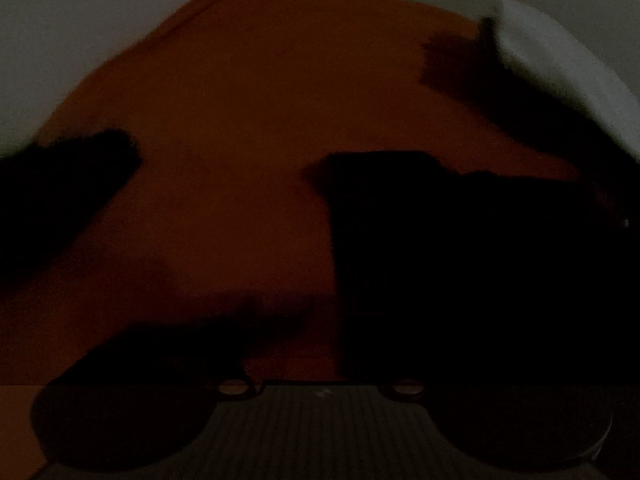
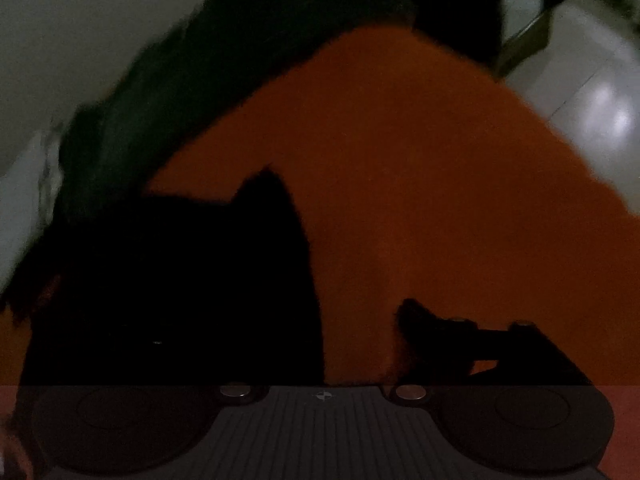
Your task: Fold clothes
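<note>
An orange garment fills most of the left wrist view, lying spread on a pale surface. It also fills the right wrist view. Both views are very dark and blurred. In the left wrist view black finger shapes stand at the left and right, wide apart over the cloth, and the left gripper looks open. In the right wrist view a large black finger rises at the left and a lower black one at the right; the right gripper has orange cloth between them.
A dark green or black cloth lies beyond the orange garment in the right wrist view. A pale tiled floor shows at the upper right. A white object sits at the upper right of the left wrist view.
</note>
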`<action>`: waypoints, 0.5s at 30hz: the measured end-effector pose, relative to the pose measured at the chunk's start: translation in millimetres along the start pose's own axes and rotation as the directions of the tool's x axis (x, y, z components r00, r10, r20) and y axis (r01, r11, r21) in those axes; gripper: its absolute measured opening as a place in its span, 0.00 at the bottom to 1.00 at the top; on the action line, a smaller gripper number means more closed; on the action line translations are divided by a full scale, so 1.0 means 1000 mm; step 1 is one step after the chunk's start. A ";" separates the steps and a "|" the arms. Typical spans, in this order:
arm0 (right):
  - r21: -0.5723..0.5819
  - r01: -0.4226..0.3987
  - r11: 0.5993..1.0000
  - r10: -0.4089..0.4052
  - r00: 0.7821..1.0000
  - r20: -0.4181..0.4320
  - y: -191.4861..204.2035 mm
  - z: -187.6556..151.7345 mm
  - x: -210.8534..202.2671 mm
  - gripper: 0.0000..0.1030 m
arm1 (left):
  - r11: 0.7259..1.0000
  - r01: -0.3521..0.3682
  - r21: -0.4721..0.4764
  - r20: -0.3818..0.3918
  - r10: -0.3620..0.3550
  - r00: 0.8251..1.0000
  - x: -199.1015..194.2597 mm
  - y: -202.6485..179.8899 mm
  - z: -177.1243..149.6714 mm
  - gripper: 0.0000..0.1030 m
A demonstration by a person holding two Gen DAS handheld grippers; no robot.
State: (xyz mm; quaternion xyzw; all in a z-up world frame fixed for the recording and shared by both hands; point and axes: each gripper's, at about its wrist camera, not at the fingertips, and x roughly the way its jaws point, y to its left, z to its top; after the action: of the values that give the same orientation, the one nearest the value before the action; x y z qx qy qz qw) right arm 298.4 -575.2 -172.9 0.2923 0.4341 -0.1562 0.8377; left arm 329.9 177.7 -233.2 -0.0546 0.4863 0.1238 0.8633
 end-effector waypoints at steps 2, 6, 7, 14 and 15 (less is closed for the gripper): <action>0.059 -0.050 0.997 0.048 0.998 0.033 -0.007 0.015 0.002 0.82 | 0.999 0.012 0.048 -0.026 -0.011 1.000 0.016 -0.012 0.009 0.75; 0.120 -0.099 0.988 0.102 0.995 -0.014 -0.010 0.059 0.038 0.68 | 0.998 -0.003 0.060 -0.038 0.005 0.999 0.042 -0.027 0.028 0.75; 0.128 -0.103 0.986 0.108 0.993 -0.038 -0.008 0.069 0.050 0.67 | 0.999 -0.003 0.036 -0.031 0.004 1.000 0.046 -0.028 0.033 0.75; 0.176 -0.148 0.973 0.163 0.984 -0.073 -0.012 0.079 0.074 0.04 | 0.992 0.034 -0.121 0.088 -0.023 0.996 0.029 -0.022 0.048 0.06; 0.182 -0.175 0.968 0.184 0.982 -0.036 -0.016 0.078 0.063 0.03 | 0.992 0.026 -0.124 0.125 -0.010 0.992 0.018 -0.021 0.048 0.06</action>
State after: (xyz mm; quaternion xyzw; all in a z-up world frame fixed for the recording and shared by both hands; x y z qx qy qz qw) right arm 375.6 -637.2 -194.9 0.4082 0.4118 -0.1103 0.8072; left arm 384.1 170.6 -223.7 -0.1053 0.4223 0.1494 0.8879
